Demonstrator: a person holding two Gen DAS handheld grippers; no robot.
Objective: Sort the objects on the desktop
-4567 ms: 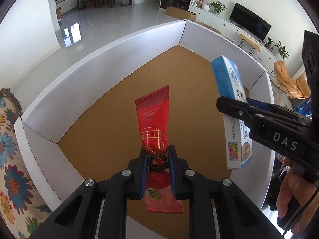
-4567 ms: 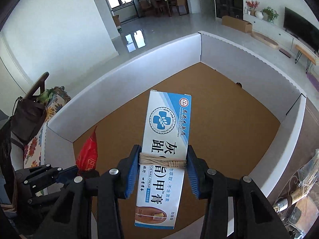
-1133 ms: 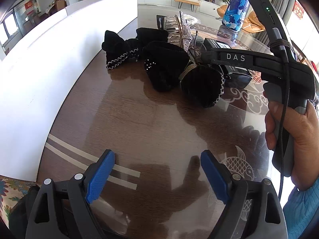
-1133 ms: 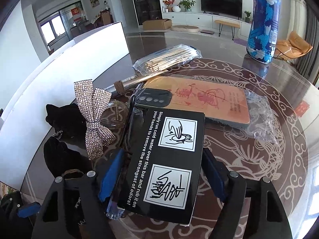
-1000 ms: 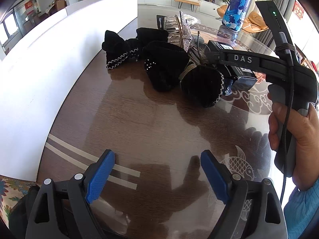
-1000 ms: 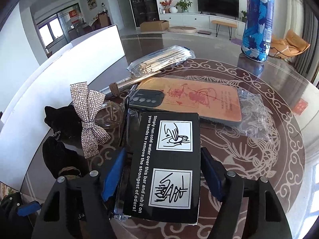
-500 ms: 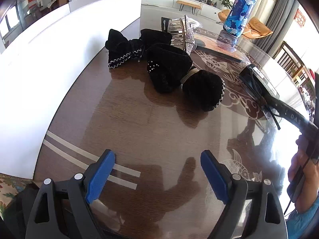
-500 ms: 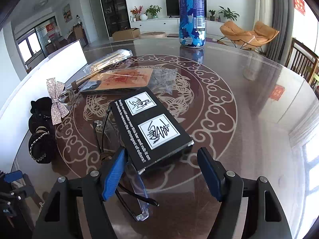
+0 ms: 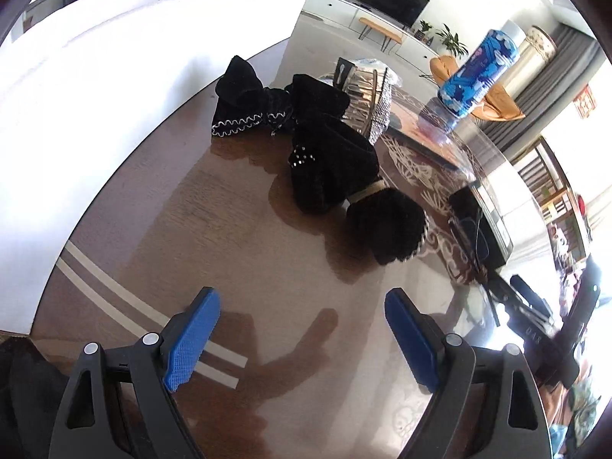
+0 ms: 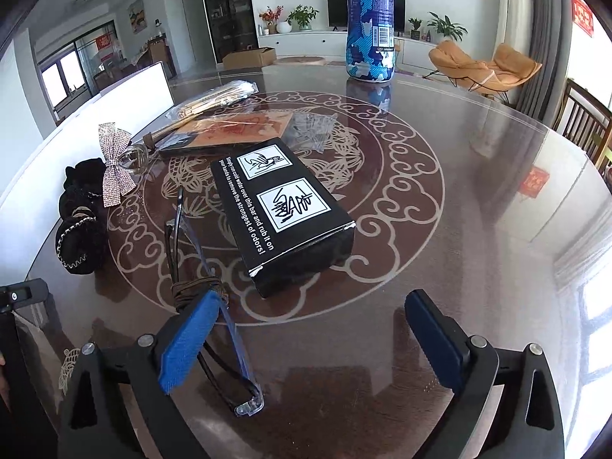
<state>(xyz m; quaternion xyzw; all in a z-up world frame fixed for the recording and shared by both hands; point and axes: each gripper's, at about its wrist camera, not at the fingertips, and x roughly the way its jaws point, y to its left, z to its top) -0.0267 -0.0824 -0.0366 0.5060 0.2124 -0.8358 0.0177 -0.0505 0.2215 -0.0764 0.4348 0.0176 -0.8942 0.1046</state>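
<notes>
Left wrist view: left gripper (image 9: 302,329) stood wide open, holding nothing — black velvet pouches (image 9: 336,168) lay ahead of its fingers, beside the white box wall (image 9: 114,61).
Right wrist view: right gripper (image 10: 306,332) gaped empty — black box (image 10: 283,214) rested just ahead, glasses (image 10: 206,287) under its left finger, likely awaiting pickup.

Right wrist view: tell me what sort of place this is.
Probably a home living room: a TV on a white cabinet, orange lounge chairs, and potted plants behind a glass-topped table.
</notes>
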